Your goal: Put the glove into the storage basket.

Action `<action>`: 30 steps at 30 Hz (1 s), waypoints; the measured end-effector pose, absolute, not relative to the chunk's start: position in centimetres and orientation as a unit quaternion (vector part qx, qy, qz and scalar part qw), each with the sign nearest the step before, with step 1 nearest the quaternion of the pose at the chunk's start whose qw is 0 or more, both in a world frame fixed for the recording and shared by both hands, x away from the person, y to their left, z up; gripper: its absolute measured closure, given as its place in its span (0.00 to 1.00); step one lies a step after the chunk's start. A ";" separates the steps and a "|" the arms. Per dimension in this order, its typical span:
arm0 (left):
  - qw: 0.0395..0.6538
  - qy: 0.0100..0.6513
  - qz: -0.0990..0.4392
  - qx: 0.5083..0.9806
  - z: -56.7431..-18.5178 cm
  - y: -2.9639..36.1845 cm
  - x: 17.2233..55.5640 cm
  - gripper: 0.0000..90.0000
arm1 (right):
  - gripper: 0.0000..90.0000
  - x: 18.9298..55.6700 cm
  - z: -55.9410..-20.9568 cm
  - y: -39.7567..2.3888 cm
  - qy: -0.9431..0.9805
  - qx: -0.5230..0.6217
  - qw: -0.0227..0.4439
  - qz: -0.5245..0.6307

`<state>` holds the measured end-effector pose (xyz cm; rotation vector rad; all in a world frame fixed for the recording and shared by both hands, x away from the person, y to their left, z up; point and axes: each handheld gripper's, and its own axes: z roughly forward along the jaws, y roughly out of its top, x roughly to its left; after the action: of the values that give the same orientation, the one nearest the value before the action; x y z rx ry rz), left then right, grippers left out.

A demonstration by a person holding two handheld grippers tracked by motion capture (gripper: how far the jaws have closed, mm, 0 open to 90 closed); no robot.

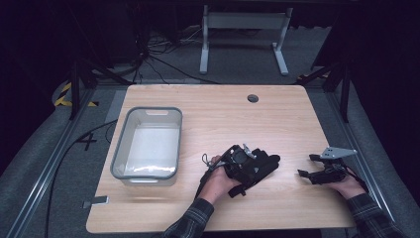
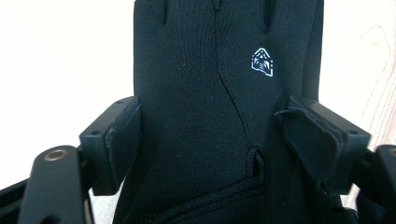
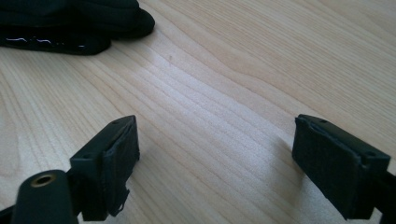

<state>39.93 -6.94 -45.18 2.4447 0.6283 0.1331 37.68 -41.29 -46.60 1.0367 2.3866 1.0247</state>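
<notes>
A black glove point(image 1: 265, 163) with a small white logo lies on the wooden table point(image 1: 277, 124), right of centre. In the left gripper view the glove point(image 2: 205, 116) stands between the jaws, and its edges reach both pads. My left gripper point(image 1: 247, 166) sits over the glove, and its jaws stand about as wide apart as the right one's. My right gripper point(image 1: 306, 165) rests low over bare wood to the glove's right, open with nothing between its pads point(image 3: 116, 158). The glove's fingertips point(image 3: 74, 23) show at the top left of the right gripper view.
A grey plastic bin point(image 1: 148, 111) with nothing in it stands on the table's left part. A round cable hole point(image 1: 253, 98) lies near the far edge. Beyond the table are white desk legs point(image 1: 204, 49) and floor cables.
</notes>
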 end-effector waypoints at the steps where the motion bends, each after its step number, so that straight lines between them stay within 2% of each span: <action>1: 0.304 0.234 0.050 0.922 -45.2 -6.9 39.9 0.28 | 0.17 37.7 -46.6 -41.3 0.841 0.365 0.172 0.361; 4: 0.307 0.227 0.042 0.923 -45.1 -6.8 39.7 0.37 | 0.17 37.7 -46.6 -41.3 0.841 0.365 0.172 0.361; 11: 0.313 0.229 0.014 0.922 -44.8 -6.5 39.9 0.67 | 0.17 37.7 -46.6 -41.3 0.841 0.365 0.172 0.361; 13: 0.309 0.233 0.009 0.922 -44.7 -6.5 39.9 0.72 | 0.17 37.7 -46.6 -41.3 0.841 0.365 0.172 0.361; 24: 0.306 0.240 0.020 0.921 -43.7 -6.6 39.5 0.78 | 0.17 37.7 -46.6 -41.3 0.841 0.366 0.172 0.361; 30: 0.336 0.256 0.020 0.906 -41.8 -5.6 39.3 0.78 | 0.17 37.7 -46.6 -41.3 0.841 0.366 0.172 0.361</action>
<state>39.26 -5.56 -41.77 2.3642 0.6674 0.0520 37.69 -41.25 -46.60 1.0381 2.3863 1.0236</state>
